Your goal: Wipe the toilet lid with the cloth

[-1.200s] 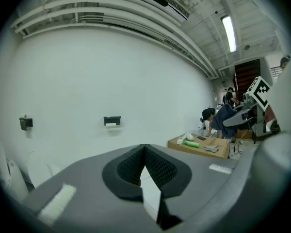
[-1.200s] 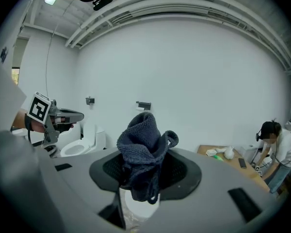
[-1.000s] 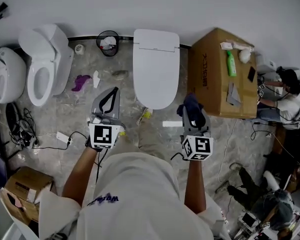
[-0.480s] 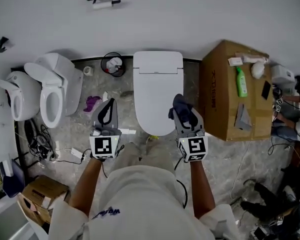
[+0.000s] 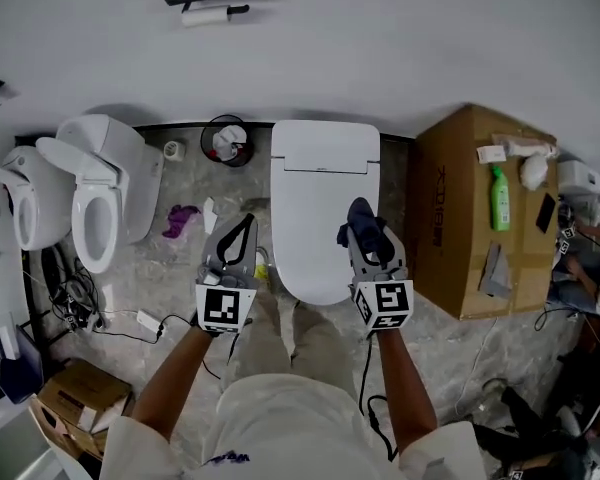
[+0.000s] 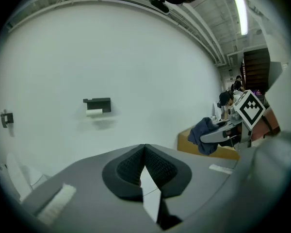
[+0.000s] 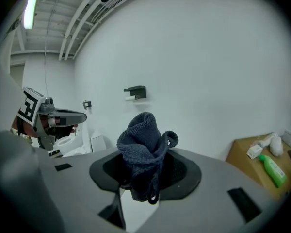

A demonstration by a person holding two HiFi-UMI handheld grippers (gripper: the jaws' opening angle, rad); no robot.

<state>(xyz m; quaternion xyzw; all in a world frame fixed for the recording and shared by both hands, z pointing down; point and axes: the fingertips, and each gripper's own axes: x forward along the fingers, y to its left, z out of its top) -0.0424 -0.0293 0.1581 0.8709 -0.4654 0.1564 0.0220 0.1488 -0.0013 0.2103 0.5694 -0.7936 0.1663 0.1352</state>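
Observation:
A white toilet with its lid (image 5: 323, 203) shut stands against the wall in front of me. My right gripper (image 5: 361, 220) hovers over the lid's right side, shut on a dark blue cloth (image 5: 362, 225) (image 7: 144, 147) that bunches up out of the jaws. My left gripper (image 5: 236, 239) (image 6: 144, 152) is shut with nothing in it, held over the floor just left of the toilet. In the left gripper view the right gripper (image 6: 218, 136) and its cloth (image 6: 203, 134) show at the right.
A cardboard box (image 5: 470, 218) with a green bottle (image 5: 500, 197) stands right of the toilet. Left are two more toilets (image 5: 95, 200), a purple rag (image 5: 181, 216) and a small bin (image 5: 226, 141). Cables (image 5: 75, 293) lie on the floor.
I have stepped closer to the toilet. The right gripper with the cloth has moved from beside the box to above the lid's right part. The left gripper came forward too.

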